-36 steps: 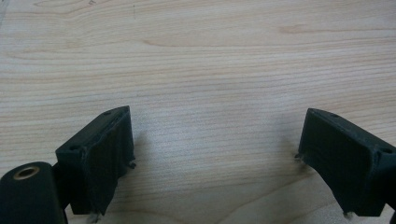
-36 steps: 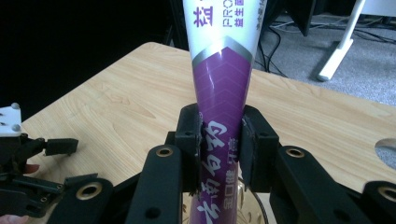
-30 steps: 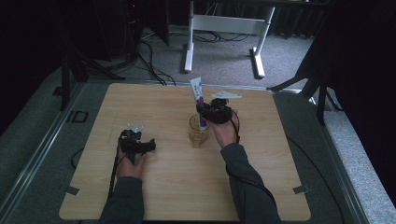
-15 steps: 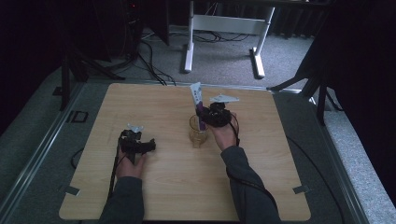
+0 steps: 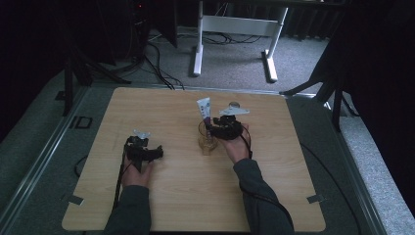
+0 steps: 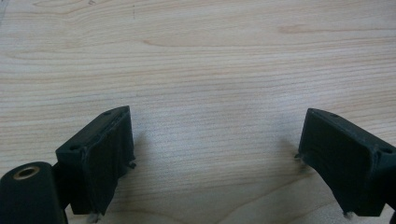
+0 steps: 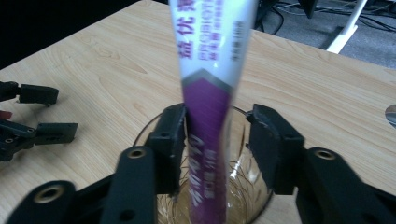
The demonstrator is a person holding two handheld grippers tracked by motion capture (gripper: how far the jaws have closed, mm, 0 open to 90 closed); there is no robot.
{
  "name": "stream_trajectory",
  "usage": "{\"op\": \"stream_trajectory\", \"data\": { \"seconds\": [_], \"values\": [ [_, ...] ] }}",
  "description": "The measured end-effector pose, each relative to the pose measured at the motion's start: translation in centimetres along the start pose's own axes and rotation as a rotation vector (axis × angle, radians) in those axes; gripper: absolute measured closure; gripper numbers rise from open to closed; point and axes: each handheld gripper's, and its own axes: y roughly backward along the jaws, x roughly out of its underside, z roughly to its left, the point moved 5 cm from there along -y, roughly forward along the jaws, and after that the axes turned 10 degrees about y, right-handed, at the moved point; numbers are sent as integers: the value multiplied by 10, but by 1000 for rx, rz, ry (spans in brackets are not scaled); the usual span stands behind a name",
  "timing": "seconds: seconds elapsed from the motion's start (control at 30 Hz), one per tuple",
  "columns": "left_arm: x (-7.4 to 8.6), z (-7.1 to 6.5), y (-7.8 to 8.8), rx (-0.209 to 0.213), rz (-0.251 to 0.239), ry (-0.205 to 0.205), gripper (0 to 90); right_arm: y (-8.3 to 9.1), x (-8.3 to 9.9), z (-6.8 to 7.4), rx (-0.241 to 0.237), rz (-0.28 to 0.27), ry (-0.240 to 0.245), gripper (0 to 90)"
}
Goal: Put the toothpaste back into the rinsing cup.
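The right gripper (image 7: 215, 149), fingers (image 7: 273, 147) just opened, straddles a purple-and-white tube (image 7: 210, 116) standing in a glass (image 7: 252, 186).

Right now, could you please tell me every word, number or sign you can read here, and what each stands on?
Tube, large Chinese characters at top: cut off by the frame edge, not fully readable.
Tube, smaller line beneath: looks like "PROBIOTIC", blurred, uncertain.
Tube, small print beside it and white script on the purple part: too blurred.

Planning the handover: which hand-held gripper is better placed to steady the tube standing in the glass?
Right, probably. The right hand-held gripper has just opened, jaws either side of the tube above the glass. The left hand-held gripper lies apart on the table, open.
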Motion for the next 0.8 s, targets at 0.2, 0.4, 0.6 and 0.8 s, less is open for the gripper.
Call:
{"op": "stream_trajectory", "data": {
  "seconds": [0.2, 0.4, 0.6, 0.8],
  "values": [
    [0, 0, 0, 1, 0, 2, 103, 12, 4, -6, -9, -37, -25, 483],
    [0, 0, 0, 0, 0, 2, 104, 41, 12, -20, 7, -82, -66, 475],
    [0, -1, 0, 1, 0, 3, 103, 72, 41, -32, 26, -32, -45, 455],
    [0, -1, 0, 1, 0, 3, 103, 102, 92, -42, 48, 36, -86, 444]
  ]
}}
